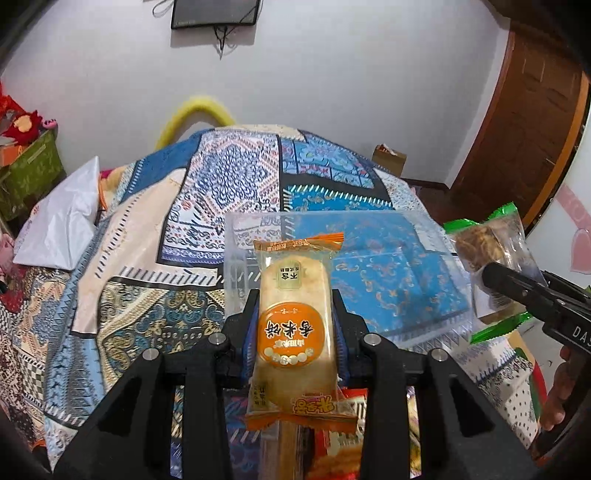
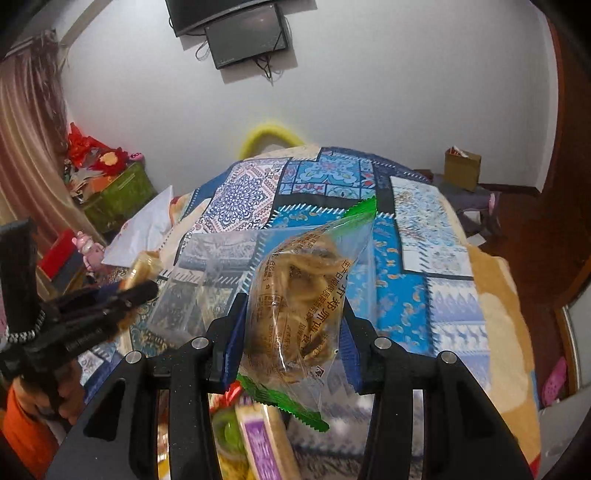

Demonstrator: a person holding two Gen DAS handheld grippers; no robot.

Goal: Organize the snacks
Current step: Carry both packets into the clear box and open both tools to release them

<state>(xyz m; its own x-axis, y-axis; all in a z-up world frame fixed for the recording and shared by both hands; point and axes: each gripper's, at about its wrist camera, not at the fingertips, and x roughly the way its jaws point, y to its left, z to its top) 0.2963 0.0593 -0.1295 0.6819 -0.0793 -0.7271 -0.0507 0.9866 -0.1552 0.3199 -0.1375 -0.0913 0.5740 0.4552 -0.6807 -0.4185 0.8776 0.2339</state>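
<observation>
A bed (image 1: pixel 155 229) with a patchwork quilt in blues, creams and oranges is filling the middle of a white-walled room, and a clear plastic box (image 1: pixel 424 236) is sitting on the quilt.

The left claw (image 1: pixel 295 295) is pinching an orange rice-cracker packet (image 1: pixel 295 306) by its sides, the packet standing lengthwise between the blue pads, its upper seal reaching over the near wall of the box. Off to the right in that view, the right claw (image 2: pixel 291 314) is gripping a green-edged clear bag of brown fried snacks (image 2: pixel 295 295); in its own camera the bag is bulging between the pads, tilted, with its green sealed ends sticking out above and below. Both packets are being held in the air just above the box, one at its left part and one at its right edge.

Below the claws, more snack packs (image 2: pixel 258 443) are lying in a blurred heap at the near edge of the bed.

Further out, a white plastic bag (image 1: pixel 62 221) is resting on the left side of the quilt, a yellow curved thing (image 1: pixel 195 110) is showing behind the bed, a green storage box (image 1: pixel 33 170) with red items on top is standing at the left wall, a dark screen (image 1: pixel 214 13) is hanging on the wall, and a wooden door (image 1: pixel 524 122) is standing at the right.
</observation>
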